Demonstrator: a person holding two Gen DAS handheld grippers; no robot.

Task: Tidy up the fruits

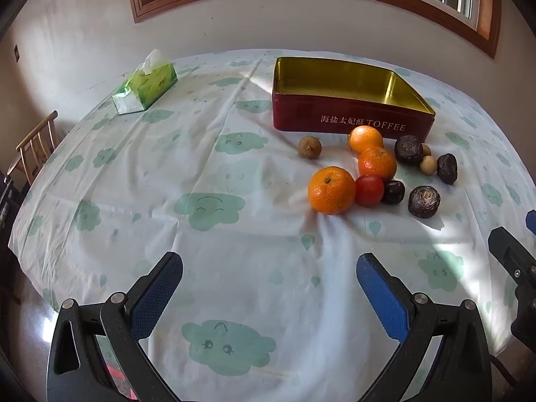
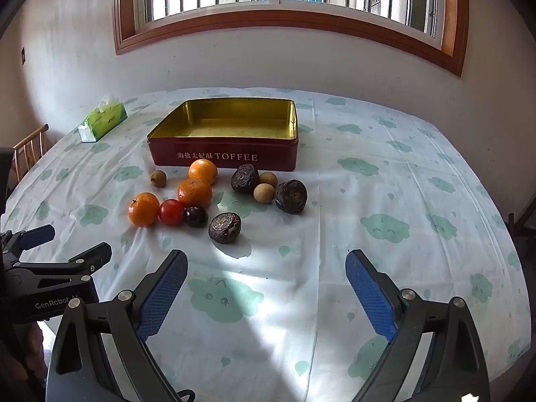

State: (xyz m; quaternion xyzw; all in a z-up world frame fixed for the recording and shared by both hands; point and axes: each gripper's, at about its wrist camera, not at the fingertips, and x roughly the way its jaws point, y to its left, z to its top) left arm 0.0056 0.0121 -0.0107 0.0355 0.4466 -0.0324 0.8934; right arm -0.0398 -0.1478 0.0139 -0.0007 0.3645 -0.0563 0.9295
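Observation:
A red toffee tin [image 1: 351, 120] [image 2: 224, 157] with an empty gold inside stands open on the table. In front of it lie three oranges [image 1: 331, 190] [image 2: 144, 209], a red tomato [image 1: 369, 190] [image 2: 171, 212], a dark cherry [image 1: 393, 192] [image 2: 196, 216], three dark wrinkled fruits [image 1: 423, 201] [image 2: 224, 227] and small brown longans [image 1: 309, 147] [image 2: 264, 193]. My left gripper [image 1: 269, 278] is open and empty, well short of the fruit. My right gripper [image 2: 266, 274] is open and empty, just short of the nearest dark fruit. Each gripper shows at the edge of the other's view.
A green tissue box [image 1: 144, 83] [image 2: 102, 122] stands at the far left of the table. The tablecloth [image 1: 207, 174] is white with green clouds. A wooden chair [image 1: 35, 145] stands off the left edge. A wall with a window is behind.

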